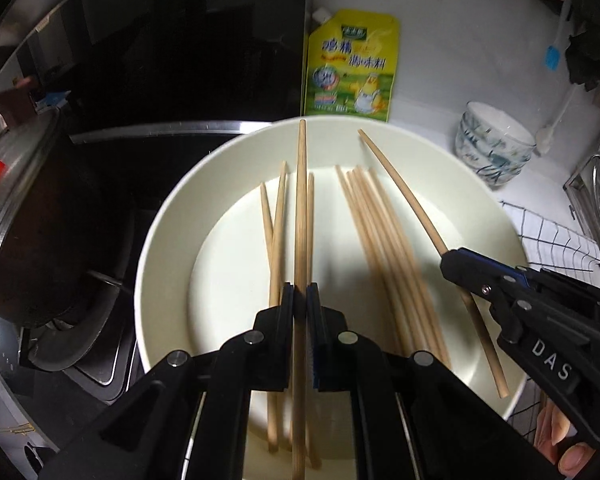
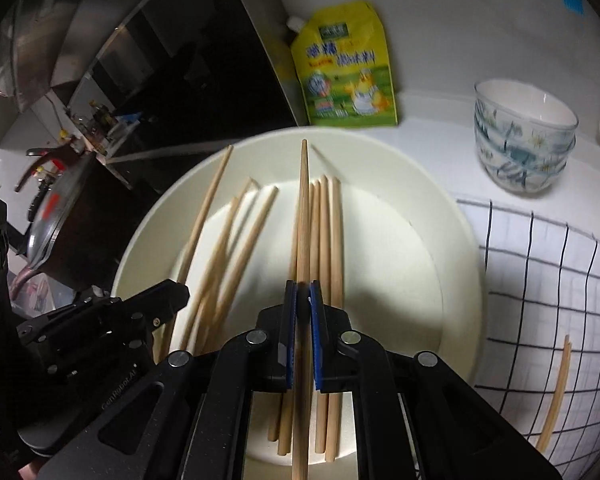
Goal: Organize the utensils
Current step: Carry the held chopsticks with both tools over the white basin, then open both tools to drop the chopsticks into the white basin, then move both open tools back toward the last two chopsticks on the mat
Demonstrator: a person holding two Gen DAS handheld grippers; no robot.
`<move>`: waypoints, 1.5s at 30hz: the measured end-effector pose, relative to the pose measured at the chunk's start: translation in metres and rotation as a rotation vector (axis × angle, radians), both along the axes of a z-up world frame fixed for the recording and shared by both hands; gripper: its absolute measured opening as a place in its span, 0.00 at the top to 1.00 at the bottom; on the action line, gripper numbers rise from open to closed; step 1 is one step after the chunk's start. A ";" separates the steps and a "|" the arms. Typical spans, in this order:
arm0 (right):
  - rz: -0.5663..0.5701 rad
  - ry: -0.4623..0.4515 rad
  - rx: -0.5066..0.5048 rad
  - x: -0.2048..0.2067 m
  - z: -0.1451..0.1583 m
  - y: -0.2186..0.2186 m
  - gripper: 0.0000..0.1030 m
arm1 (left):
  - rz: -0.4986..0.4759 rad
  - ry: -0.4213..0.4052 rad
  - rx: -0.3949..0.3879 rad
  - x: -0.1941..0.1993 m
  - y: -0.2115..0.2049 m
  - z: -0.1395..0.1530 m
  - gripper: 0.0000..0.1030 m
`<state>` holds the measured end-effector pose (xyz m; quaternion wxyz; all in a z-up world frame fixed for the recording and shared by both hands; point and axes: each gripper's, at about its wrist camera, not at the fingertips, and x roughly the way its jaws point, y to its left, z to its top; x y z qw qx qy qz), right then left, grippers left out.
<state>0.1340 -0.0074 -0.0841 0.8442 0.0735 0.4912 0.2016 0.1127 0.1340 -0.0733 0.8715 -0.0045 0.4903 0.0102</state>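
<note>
White worktop (image 2: pixel 432 120) runs beside a dark stove, and a wide cream plate (image 1: pixel 160 240) sits on it under both hands. Nearest the lens in each wrist view, a claw is clenched on one wooden chopstick: the left claw (image 1: pixel 300 300) pinches a stick (image 1: pixel 300 200) that runs straight ahead along its fingers, tip reaching toward the plate's far rim, and the right claw (image 2: pixel 303 296) grips its own stick (image 2: pixel 303 208) the same way. Seen from the left, the right claw's stick crosses the plate's right side at a slant. Below them, loose chopsticks lie in two bunches on the plate, a left bunch (image 1: pixel 274 240) and a right bunch (image 1: pixel 380 232), long axes running roughly away from the claws. To the right of the plate lies a checked cloth (image 2: pixel 548 280) with one chopstick (image 2: pixel 558 392) already on it; I judge that the sorting spot, nearer the right hand. Farther back stand stacked patterned bowls (image 2: pixel 524 136) and a yellow seasoning pouch (image 2: pixel 346 68) against the wall. Both held sticks must travel rightward, kept parallel.
</note>
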 end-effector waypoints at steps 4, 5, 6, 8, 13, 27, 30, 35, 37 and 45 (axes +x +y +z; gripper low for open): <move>-0.019 0.037 -0.011 0.003 -0.013 0.000 0.94 | -0.009 0.023 -0.005 0.005 0.002 -0.009 0.93; -0.022 0.040 -0.012 0.004 -0.014 0.000 0.94 | -0.010 0.026 -0.007 0.006 0.002 -0.010 0.93; -0.027 0.041 -0.010 0.004 -0.015 0.000 0.94 | -0.010 0.028 -0.011 0.007 0.002 -0.012 0.93; -0.028 0.038 0.001 0.003 -0.015 -0.002 0.94 | -0.013 0.028 -0.027 0.008 0.004 -0.012 0.93; -0.044 0.006 -0.004 -0.003 -0.004 -0.005 0.89 | -0.005 0.023 -0.042 0.007 0.008 -0.007 0.78; -0.045 -0.025 -0.024 -0.027 0.020 -0.011 0.89 | 0.021 0.004 -0.055 -0.015 0.016 0.011 0.72; -0.044 -0.042 -0.033 -0.036 0.029 -0.015 0.88 | 0.025 -0.007 -0.055 -0.021 0.015 0.018 0.63; -0.041 -0.060 -0.039 -0.046 0.040 -0.020 0.82 | 0.029 -0.046 -0.058 -0.035 0.012 0.034 0.54; -0.042 -0.071 -0.036 -0.053 0.044 -0.024 0.82 | 0.029 -0.056 -0.058 -0.040 0.010 0.039 0.54; -0.057 -0.078 -0.047 -0.078 0.050 -0.047 0.75 | 0.022 -0.077 -0.050 -0.064 -0.005 0.052 0.49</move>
